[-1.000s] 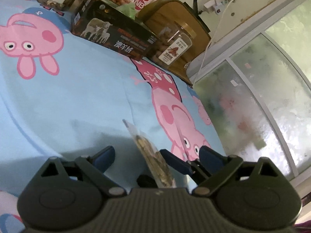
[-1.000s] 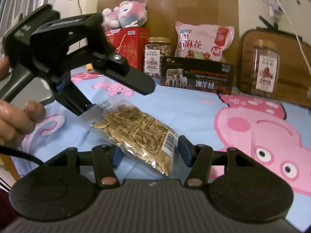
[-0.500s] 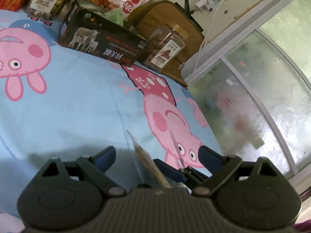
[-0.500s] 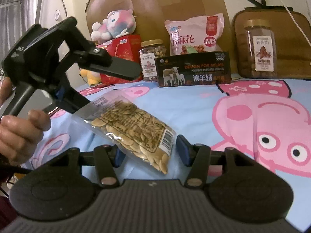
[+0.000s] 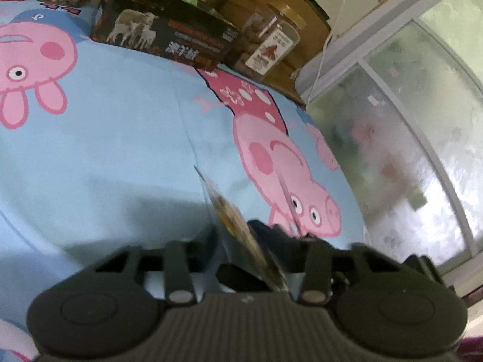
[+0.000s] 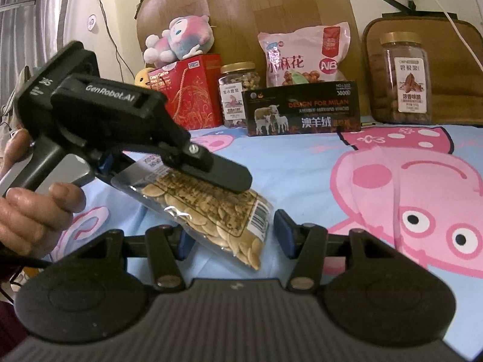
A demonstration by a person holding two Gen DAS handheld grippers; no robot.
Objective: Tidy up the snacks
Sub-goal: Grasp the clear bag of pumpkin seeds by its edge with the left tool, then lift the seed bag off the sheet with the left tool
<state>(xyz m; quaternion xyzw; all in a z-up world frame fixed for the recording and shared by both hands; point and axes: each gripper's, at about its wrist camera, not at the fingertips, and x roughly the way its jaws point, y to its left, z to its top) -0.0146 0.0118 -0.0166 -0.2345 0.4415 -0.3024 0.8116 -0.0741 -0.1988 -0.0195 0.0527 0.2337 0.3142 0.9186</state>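
A clear bag of pumpkin seeds hangs over the blue cartoon-pig sheet. In the right wrist view my left gripper, held by a person's hand, has its jaws closing on the bag's upper end. One black finger lies pressed across the bag. My right gripper has its blue pads on either side of the bag's lower end and grips it. In the left wrist view the bag stands edge-on between the blurred jaws of the left gripper.
Snacks line the back of the bed: a red box, a nut jar, a pink bag, a black box and a taller jar. A plush toy sits on the red box. A frosted glass door borders the bed.
The left gripper's wide jaws have come together onto the upper end of the seed bag. The right gripper keeps the same hold on the lower end.
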